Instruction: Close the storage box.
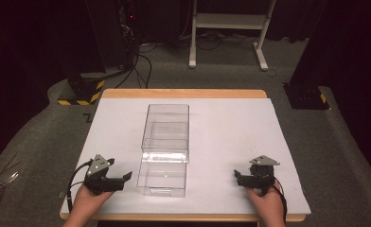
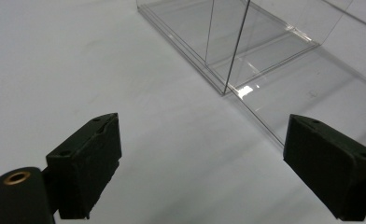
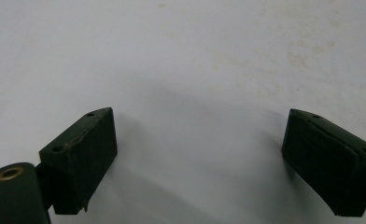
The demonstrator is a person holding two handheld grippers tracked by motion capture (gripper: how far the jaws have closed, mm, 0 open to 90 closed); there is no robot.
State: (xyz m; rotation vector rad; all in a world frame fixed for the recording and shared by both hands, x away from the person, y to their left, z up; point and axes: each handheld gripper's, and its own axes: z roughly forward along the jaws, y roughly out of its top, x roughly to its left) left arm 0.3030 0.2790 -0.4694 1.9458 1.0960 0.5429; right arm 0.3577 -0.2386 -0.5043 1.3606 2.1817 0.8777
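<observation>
A clear plastic box [image 1: 167, 126] lies in the middle of the white table cover, with a clear drawer-like part [image 1: 162, 176] drawn out toward the near edge. My left gripper [image 1: 122, 178] rests near the front left, just left of the drawn-out part, and stands open with nothing between its jaws. In the left gripper view the box's corner [image 2: 228, 88] lies ahead and to the right of my left gripper [image 2: 202, 156]. My right gripper [image 1: 236, 177] sits near the front right, apart from the box. It is open over bare white cover in the right gripper view [image 3: 200, 154].
The white cover [image 1: 231, 127] lies on a wooden table [image 1: 183, 93]. Grey carpet surrounds it. A white stand's feet [image 1: 226, 42] and black equipment with cables [image 1: 127, 42] stand beyond the far edge, and black-and-yellow striped bases [image 1: 82, 92] sit at the far left.
</observation>
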